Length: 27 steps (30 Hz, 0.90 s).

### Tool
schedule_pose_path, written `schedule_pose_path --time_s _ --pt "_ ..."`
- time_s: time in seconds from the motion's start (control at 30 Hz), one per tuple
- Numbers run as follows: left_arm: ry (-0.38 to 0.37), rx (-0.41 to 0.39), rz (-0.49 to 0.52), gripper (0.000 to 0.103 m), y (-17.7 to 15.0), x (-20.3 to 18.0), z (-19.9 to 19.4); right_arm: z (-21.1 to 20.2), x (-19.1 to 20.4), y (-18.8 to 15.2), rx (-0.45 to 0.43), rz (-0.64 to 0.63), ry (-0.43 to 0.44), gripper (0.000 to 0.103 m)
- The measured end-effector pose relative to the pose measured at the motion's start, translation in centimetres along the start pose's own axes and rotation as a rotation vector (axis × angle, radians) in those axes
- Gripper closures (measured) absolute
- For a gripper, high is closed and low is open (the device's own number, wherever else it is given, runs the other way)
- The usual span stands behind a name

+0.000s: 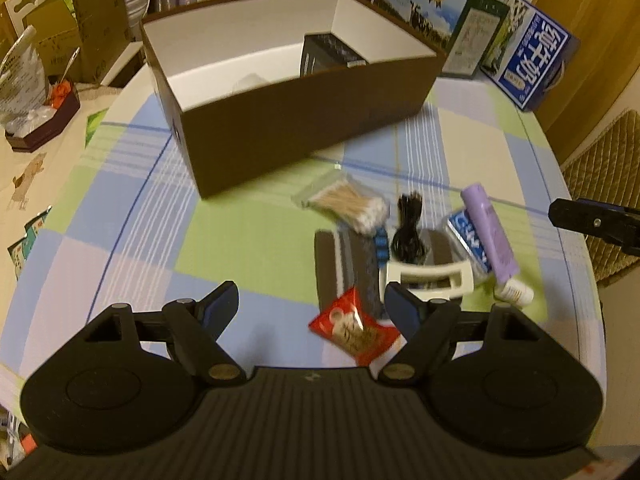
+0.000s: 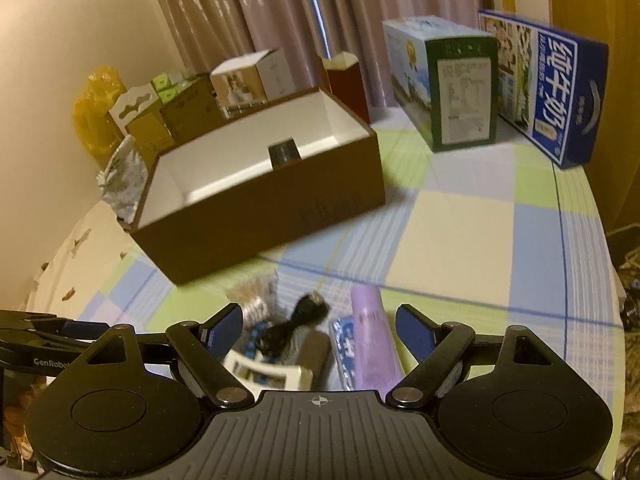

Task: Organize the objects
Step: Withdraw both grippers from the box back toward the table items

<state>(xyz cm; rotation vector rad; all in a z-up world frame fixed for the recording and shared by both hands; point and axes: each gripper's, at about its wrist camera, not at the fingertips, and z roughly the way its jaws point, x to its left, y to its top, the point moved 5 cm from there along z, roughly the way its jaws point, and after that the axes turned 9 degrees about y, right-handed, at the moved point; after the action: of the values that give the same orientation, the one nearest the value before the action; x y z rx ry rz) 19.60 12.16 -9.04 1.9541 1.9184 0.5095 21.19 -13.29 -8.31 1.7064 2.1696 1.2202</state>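
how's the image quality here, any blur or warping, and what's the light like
Left wrist view: warm yellowish indoor light, fisheye bending the table edge, motion blur on the brown box and red packet. Right wrist view: same warm cast, dark corners, the purple tube and black cable smeared.

Dim, warm indoor light; motion blur throughout (fisheye bending at edges).

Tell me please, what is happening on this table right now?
A person holds two grippers over a checked tablecloth, both open and empty. The left gripper hovers near a red snack packet; the right gripper is above a purple tube and a black cable. The brown box already holds one dark box; cotton swabs wait outside.
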Motion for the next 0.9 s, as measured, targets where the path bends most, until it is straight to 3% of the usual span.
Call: schedule_pose_path --time_s 0.5,0.9 --pt "0.017 0.087 -0.018 0.026 -3.2 -1.6 1.3 -0.6 -2.1 -3.1 0.069 0.027 -0.018 0.022" --pt "0.023 0.136 -0.122 0.027 -4.6 -2.5 3.1 -1.1 -4.4 -4.3 0.101 0.044 -0.037 0.022"
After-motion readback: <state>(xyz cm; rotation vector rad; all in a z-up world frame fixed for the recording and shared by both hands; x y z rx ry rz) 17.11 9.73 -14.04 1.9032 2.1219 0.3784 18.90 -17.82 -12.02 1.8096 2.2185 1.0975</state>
